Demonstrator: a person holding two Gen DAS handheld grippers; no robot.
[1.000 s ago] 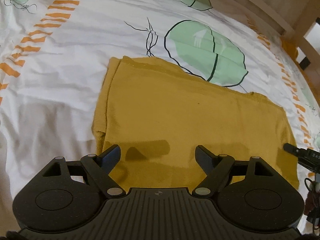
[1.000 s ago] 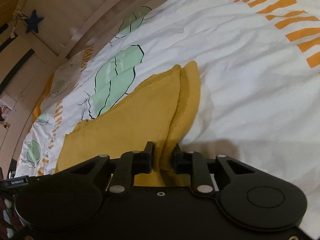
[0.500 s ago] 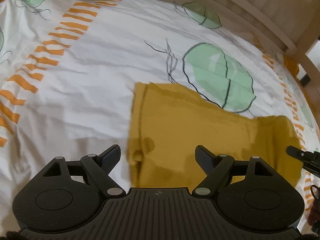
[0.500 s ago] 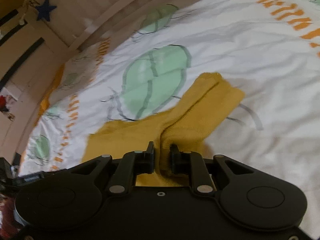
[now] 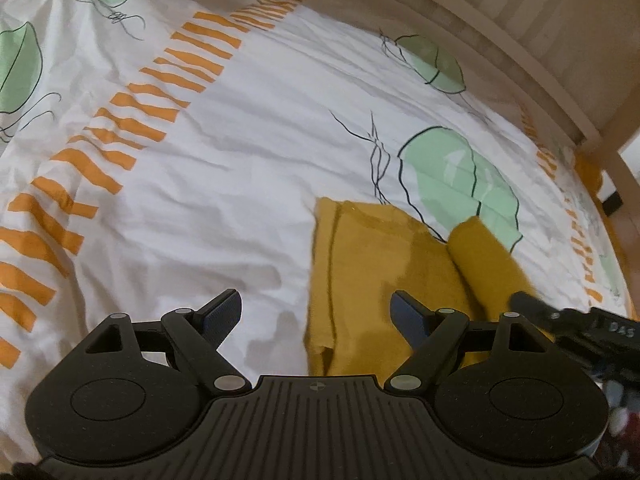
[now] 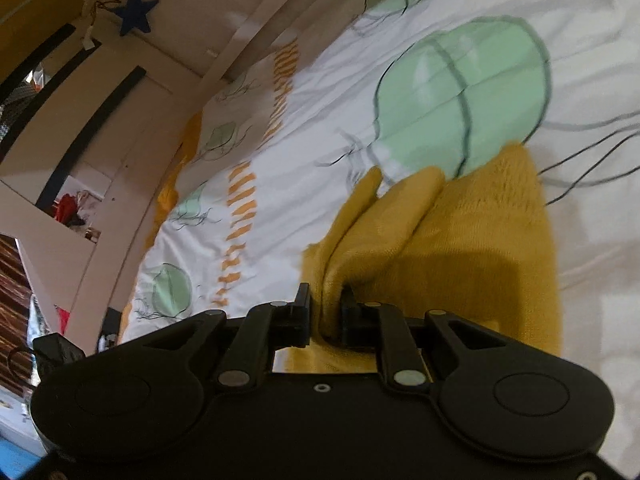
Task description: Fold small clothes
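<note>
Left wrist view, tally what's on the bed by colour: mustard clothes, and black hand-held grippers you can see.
Mustard garment: 1
Black hand-held grippers: 2, the left hand-held gripper with nothing between its fingers, and the right hand-held gripper pinching the garment's fold
Total: 3

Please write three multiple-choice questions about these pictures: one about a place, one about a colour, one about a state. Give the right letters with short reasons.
1. Where does the garment lie?
A. on a printed bed sheet
B. on a wooden floor
C. in a basket

2. What colour is the garment?
A. blue
B. mustard yellow
C. grey

3. How does the left gripper stand?
A. shut on the garment
B. shut on the sheet
C. open, holding nothing

Answers:
1 A: the sheet with green shapes and orange stripes lies under it.
2 B: both views show mustard yellow cloth.
3 C: its fingers stand wide apart; the right gripper pinches the cloth.
</note>
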